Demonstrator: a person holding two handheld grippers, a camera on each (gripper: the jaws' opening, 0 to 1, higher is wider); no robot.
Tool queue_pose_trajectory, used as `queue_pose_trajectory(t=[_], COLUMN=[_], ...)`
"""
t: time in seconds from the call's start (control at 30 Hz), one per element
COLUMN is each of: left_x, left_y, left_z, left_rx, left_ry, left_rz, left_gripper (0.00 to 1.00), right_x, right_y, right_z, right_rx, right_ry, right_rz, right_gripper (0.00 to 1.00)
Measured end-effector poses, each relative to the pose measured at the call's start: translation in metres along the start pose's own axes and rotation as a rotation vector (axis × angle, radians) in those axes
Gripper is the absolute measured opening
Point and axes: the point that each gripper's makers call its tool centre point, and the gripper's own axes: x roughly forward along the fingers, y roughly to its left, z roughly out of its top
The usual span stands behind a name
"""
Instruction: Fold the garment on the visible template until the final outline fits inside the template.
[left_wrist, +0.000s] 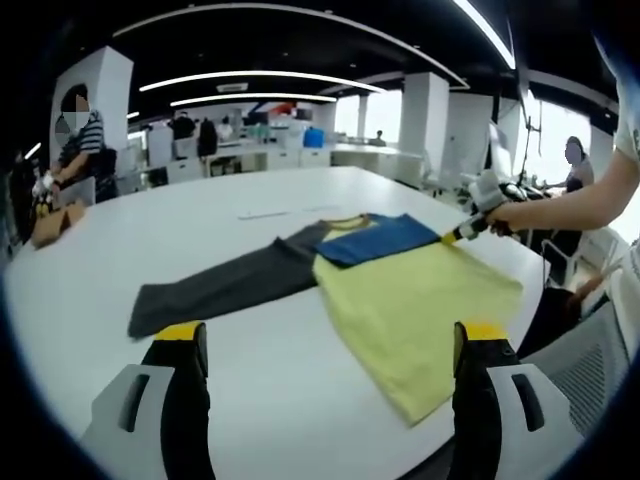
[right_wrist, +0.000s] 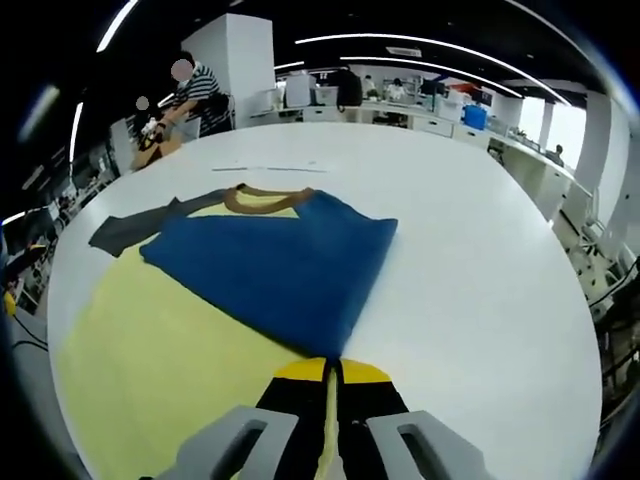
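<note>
The garment (left_wrist: 400, 300) lies flat on the big white desk (left_wrist: 250, 400), a shirt with a pale yellow body, a blue sleeve (right_wrist: 280, 265) folded across its chest and a dark grey sleeve (left_wrist: 220, 285) stretched straight out to the side; a brown collar (right_wrist: 262, 200) shows at the neck, just above the blue fold. In the right gripper view the blue sleeve lies as a slanted panel over the yellow cloth, tapering to a corner at the tips of the right hand-held gripper (right_wrist: 331, 372), whose yellow-tipped jaws are pressed together on that corner of fabric, with a strip of yellow cloth running down between them. In the left gripper view that same tool sits at the shirt's far edge, held by a person's hand (left_wrist: 520, 212) with the forearm reaching in from the side. The left hand-held gripper (left_wrist: 330, 345) hangs over the near part of the desk with its jaws spread wide apart, gripping nothing, one jaw before the grey sleeve's end and the other over the yellow hem. Faint marks (left_wrist: 262, 214) sit on the desk beyond the shirt. At the far end a person in a striped top (left_wrist: 82, 140) stands beside some brown objects (left_wrist: 55, 222), and rows of office desks (left_wrist: 260, 155) fill the room behind.
</note>
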Motion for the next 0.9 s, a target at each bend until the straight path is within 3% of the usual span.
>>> queue_pose_trajectory(t=[0.33,0.7,0.9], left_x=[-0.001,-0.001,-0.005], left_y=[0.006,0.014,0.022], left_z=[-0.001,0.002,0.001], left_rx=[-0.006,-0.010,-0.021], left_ry=[0.004,0.000,-0.003], left_rz=[0.010,0.023,0.043], left_gripper=[0.99,0.99,0.99], right_x=[-0.001,-0.007,-0.013], right_y=[-0.002,-0.002,0.004], right_z=[0.001,0.010,0.017], right_rx=[0.026,0.003,-0.007], right_ry=[-0.008,-0.088,-0.131], right_rz=[0.006,0.033,0.083], right_gripper=[0.02,0.40,0.58])
